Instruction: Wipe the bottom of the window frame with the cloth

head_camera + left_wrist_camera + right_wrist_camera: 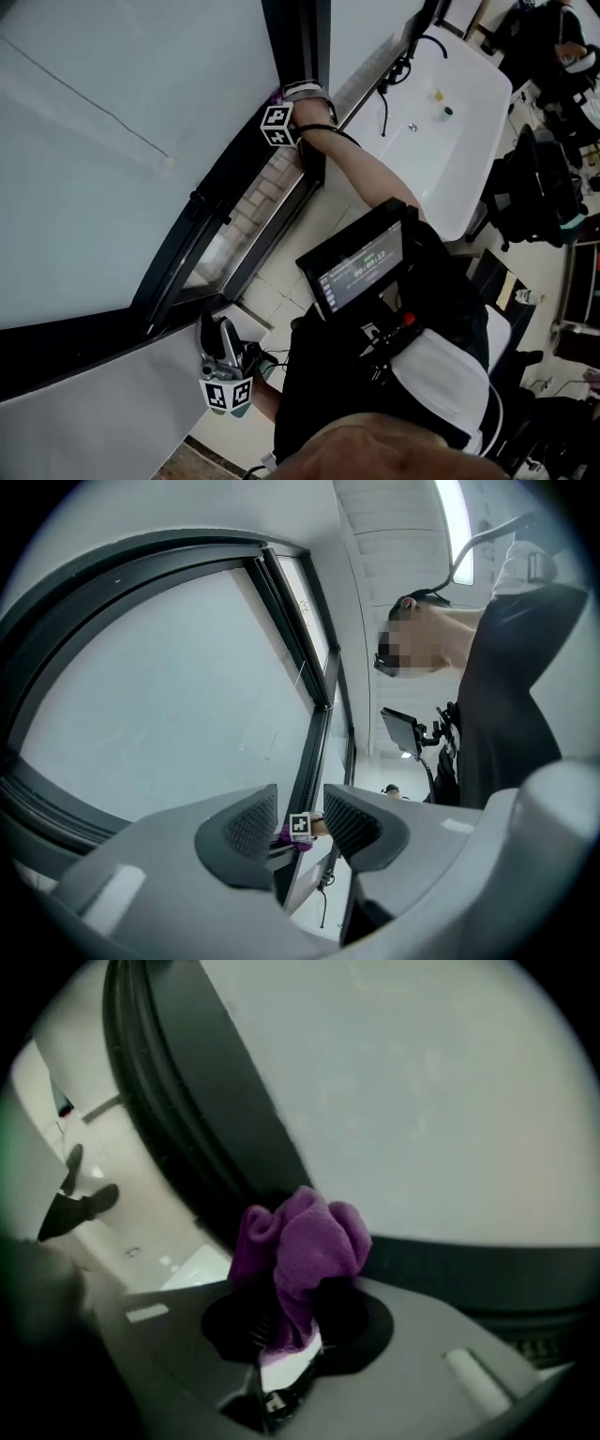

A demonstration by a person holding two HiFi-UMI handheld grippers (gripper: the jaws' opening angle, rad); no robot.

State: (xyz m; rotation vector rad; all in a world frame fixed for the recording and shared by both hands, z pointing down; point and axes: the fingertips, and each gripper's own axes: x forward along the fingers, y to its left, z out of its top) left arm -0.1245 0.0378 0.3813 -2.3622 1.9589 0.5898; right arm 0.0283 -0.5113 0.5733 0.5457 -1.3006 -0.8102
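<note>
A purple cloth (302, 1239) is bunched up between the jaws of my right gripper (291, 1321), which is shut on it. The cloth sits against the dark window frame (220, 1138) below the pale glass. In the head view the right gripper (279, 101) is far up along the dark bottom frame (246, 164), with a bit of purple cloth (275, 94) showing at its tip. My left gripper (217, 330) hangs low at the near end of the window, away from the frame. Its jaws stand open with nothing between them, as the left gripper (300, 822) view shows.
A white sink (469, 131) with a black faucet (412, 52) stands to the right of the window. A tiled sill (258, 199) runs under the frame. A tablet screen (361, 267) hangs on the person's chest. Bags and seated people (544, 178) fill the far right.
</note>
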